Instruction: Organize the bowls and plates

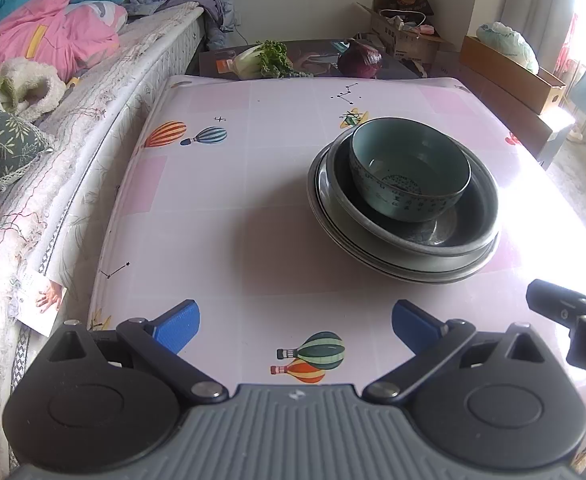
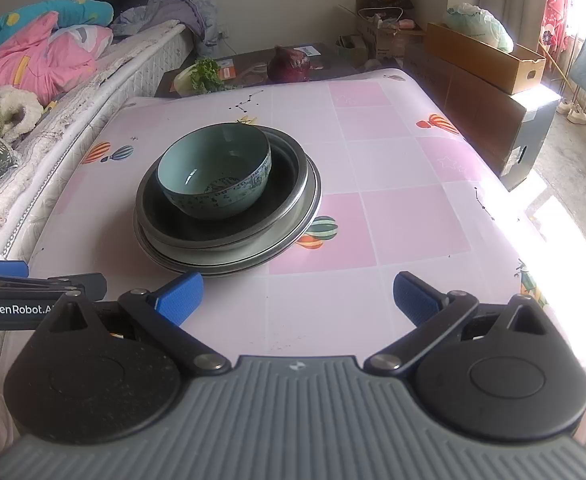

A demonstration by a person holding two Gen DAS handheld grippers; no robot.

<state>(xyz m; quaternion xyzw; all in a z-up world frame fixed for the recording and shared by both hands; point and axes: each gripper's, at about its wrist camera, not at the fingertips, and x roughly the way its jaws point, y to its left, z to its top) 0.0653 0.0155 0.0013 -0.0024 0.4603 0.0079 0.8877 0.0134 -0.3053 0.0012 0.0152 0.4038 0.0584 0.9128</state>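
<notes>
Left gripper (image 1: 295, 330) hovers low over the worktop (image 1: 229, 200), blue fingertips (image 1: 177, 330) spread wide with nothing between them. Up at about one o'clock sits the stack: a teal ceramic bowl (image 1: 409, 176) nested in a dark metal bowl (image 1: 453, 228), which rests on metal plates (image 1: 381, 258). Part of the right gripper (image 1: 573, 320) pokes in at three o'clock, apart from the stack. The worktop wears a pink chequered cover printed with hot-air balloons (image 1: 313, 356). Beyond its far edge, at twelve o'clock, a leafy cabbage (image 1: 261, 60) and a purple cabbage (image 1: 359, 60) lie on a dark surface. A bed (image 1: 73, 100) with a pink quilt (image 1: 49, 36) runs along nine to eleven o'clock.
</notes>
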